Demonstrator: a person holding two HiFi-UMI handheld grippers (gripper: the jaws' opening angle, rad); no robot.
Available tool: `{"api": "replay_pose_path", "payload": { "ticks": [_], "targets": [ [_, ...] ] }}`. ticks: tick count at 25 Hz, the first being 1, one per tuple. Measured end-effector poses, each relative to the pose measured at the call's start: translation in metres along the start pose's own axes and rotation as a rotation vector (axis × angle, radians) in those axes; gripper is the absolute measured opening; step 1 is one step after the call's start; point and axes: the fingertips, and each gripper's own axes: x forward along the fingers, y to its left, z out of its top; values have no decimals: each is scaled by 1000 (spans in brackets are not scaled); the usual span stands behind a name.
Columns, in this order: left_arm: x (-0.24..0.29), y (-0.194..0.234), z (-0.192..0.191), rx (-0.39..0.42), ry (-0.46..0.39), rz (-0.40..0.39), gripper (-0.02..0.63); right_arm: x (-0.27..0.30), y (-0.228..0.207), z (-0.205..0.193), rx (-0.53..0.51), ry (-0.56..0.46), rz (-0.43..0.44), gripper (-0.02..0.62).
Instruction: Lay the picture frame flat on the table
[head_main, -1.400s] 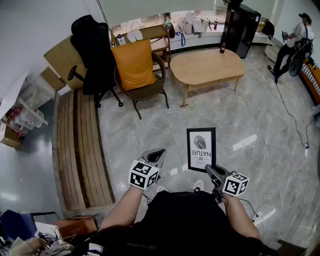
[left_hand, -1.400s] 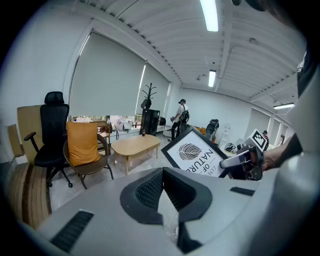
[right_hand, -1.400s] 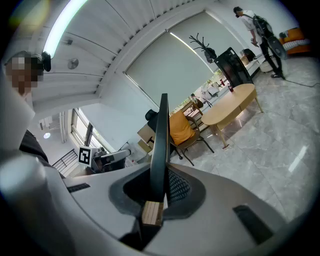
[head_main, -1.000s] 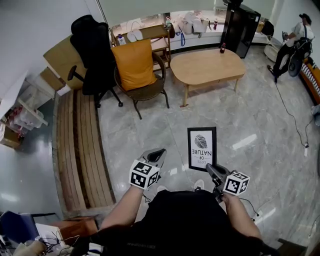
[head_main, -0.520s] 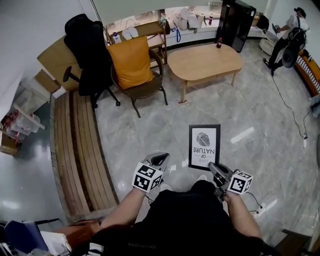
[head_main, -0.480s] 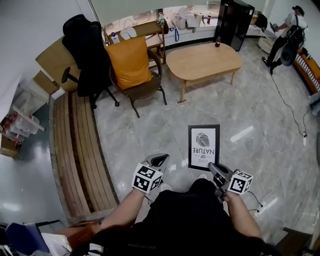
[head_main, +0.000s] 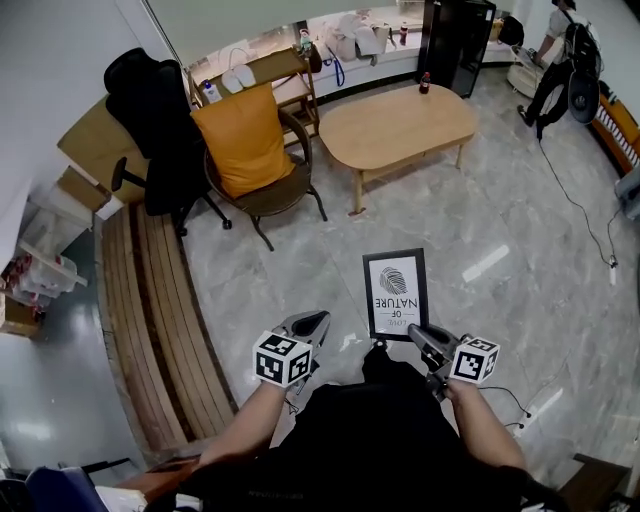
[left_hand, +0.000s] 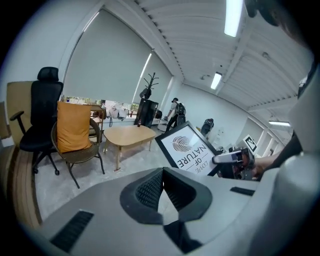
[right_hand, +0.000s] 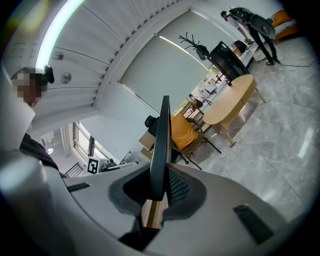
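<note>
Two claws out front. The left claw (head_main: 310, 322) is pinched together, empty and tipped downward. One frame (head_main: 395, 293) hangs in the air over the floor, well apart from the one tabletop (head_main: 400, 125). The right claw (head_main: 418, 336), nearly level, is clamped on the frame's near edge.

The black-framed picture frame (head_main: 395, 294) is up in the air over the grey stone floor (head_main: 500, 200). Its bottom edge is pinched between the jaws of the right gripper (head_main: 415, 333). The left gripper (head_main: 310, 322) is to the left of the frame and apart from it. Far in front of both is the oval light wooden counter (head_main: 395, 125), with a small dark-red bottle (head_main: 426, 82) on its far edge. Left of the counter is the round wicker chair (head_main: 275, 195), with an orange cushion (head_main: 243, 140) on it. Left of that is the black office chair (head_main: 150, 105). The tall black cabinet (head_main: 455, 40) is behind the counter.
</note>
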Motion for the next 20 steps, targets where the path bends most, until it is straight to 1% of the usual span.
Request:
{"api": "replay_pose_path", "payload": {
  "ticks": [1,4,6,9,12,14,17,20],
  "targets": [
    [7,4,11,-8,-6,12,5,6,-9,13,5,-3,5,34],
    [30,26,48,24,-13,71,5,31,-35,58,26,-23,41,34],
    [50,40,75,25,-30,100,5,45,-50,90,39,-33,67,34],
    [89,48,113,20,-64,112,5,55,-71,135,20,-32,90,34],
    [134,47,149,20,-72,108,5,54,-98,183,-8,-26,76,34],
    [154,43,155,27,-57,85,5,52,-115,195,-2,-35,59,34],
    [173,40,148,65,-18,52,5,49,-130,194,21,-51,37,34],
    [210,54,167,64,9,48,5,57,-157,221,31,-62,17,34]
  ]
}}
